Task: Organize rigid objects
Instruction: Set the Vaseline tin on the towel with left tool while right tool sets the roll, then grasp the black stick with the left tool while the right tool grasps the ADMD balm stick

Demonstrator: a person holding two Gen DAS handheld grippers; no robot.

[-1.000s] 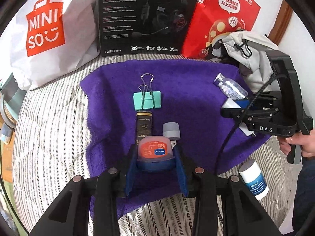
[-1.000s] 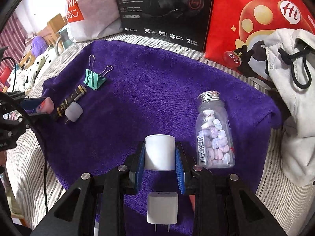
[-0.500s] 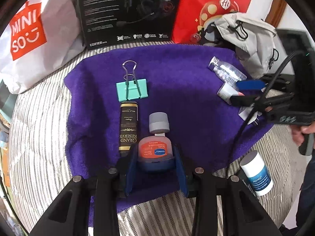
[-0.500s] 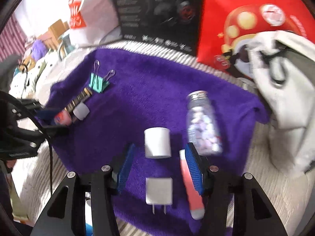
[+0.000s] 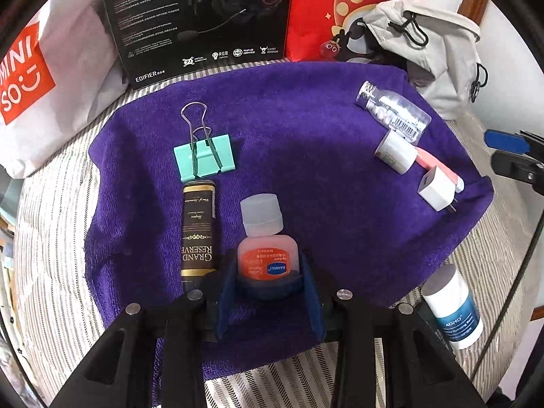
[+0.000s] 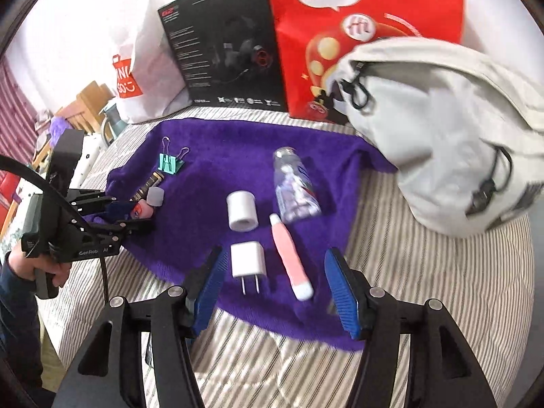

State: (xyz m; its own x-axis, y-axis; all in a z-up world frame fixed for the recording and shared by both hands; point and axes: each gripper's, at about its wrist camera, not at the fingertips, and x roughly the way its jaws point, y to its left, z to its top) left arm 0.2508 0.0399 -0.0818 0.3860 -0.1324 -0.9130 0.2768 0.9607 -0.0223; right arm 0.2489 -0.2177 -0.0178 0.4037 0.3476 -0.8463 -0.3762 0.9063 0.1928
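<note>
A purple towel (image 5: 306, 142) lies spread over a striped bed cover (image 5: 51, 238), filling the middle of both views. In the left wrist view, the left tongs (image 5: 268, 292) sit at the bottom centre, their blue pads pressed against the base of a small orange bottle (image 5: 267, 258) with a grey cap, which lies on the towel pointing up the frame. Just left of it lies a black and gold tube (image 5: 199, 227), and above that a teal binder clip (image 5: 204, 161). At the right of the towel, a clear pill bottle (image 5: 394, 112), a white cylinder (image 5: 396, 151), a pink pen (image 5: 438, 166) and a white charger plug (image 5: 437, 188) lie close together. A blue and white stick (image 5: 452, 309) lies off the towel at lower right. In the right wrist view, the right tongs (image 6: 275, 289) are spread wide and hold nothing, framing the charger plug and pink pen at lower centre. A hand (image 6: 34, 268) grips the left tool at the left edge. A black box (image 6: 224, 57), red bag (image 6: 360, 34) and grey pouch (image 6: 442, 129) stand behind.
</note>
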